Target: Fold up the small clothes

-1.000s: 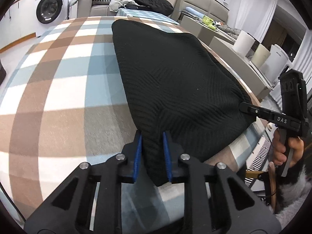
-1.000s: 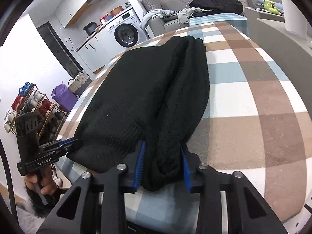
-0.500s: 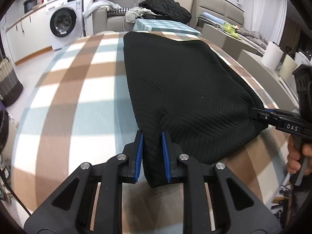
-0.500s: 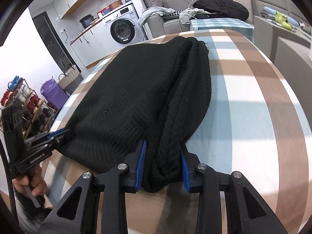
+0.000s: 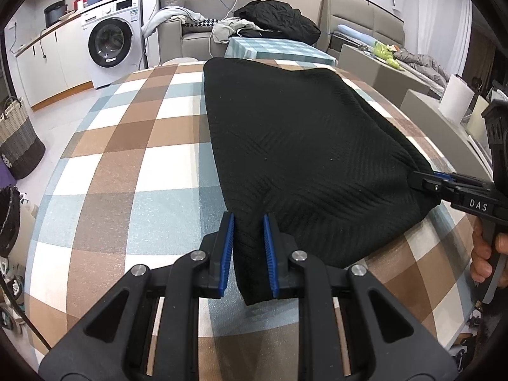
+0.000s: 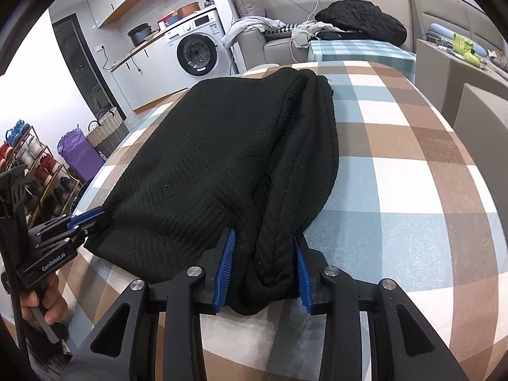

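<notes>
Ahead of both sets of fingers the checked tablecloth [image 5: 133, 171] spreads wide, and over the last second it has swung from tilted to level in both wrist views: you have lowered and squared up your hands. On it lies the black knit garment [image 5: 295, 146], stretched away from the fingers toward the far edge, already doubled along its right side, where thick ribbed layers stack up [image 6: 304, 171].

Your left gripper [image 5: 248, 250] is clamped on the near left corner, a tongue of knit pinched between the blue pads [image 5: 226, 250]. Your right gripper [image 6: 262, 270] is closed on the bulkier near right corner, fabric bunching between its fingers. Neither grip has let go since a second ago.

I judge the near hem is now taut between your hands, so you look ready to carry it forward over the far half; watch the thick right bundle for slipping.
</notes>
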